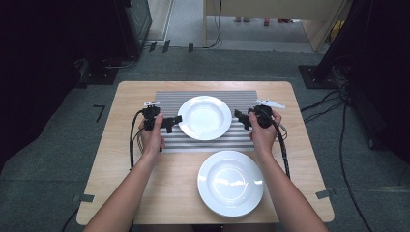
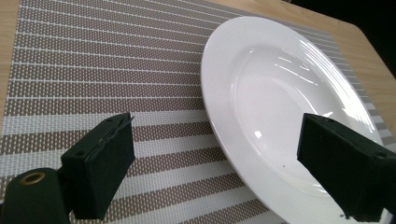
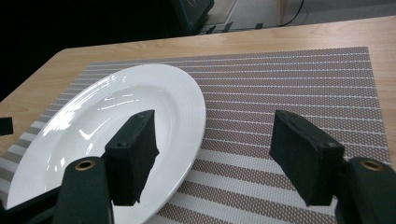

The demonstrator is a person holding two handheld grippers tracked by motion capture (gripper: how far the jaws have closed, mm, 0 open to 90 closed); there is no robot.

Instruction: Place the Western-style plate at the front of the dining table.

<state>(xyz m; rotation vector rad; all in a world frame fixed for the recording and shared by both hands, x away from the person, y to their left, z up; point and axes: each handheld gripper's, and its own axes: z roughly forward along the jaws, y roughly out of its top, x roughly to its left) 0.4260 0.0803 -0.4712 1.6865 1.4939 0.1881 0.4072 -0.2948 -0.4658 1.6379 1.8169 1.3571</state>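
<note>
White plate (image 1: 205, 117) is lying flat on the striped placemat (image 1: 164, 99) at the back of the wooden table (image 1: 125, 159), w/ both grippers flanking it. Left gripper (image 1: 175, 121) is sitting just beside the plate's left rim, jaws standing wide apart, nothing btwn them, not touching. Right gripper (image 1: 239, 117) is hovering just off the right rim, jaws likewise spread, gripping nothing. A 2nd white plate (image 1: 230, 182) is resting on bare wood nearer the person, well apart from both tools.

high: overhead, forward-down | claw views: low, close, facing inward | shared: plate (image 1: 205, 117)
</note>
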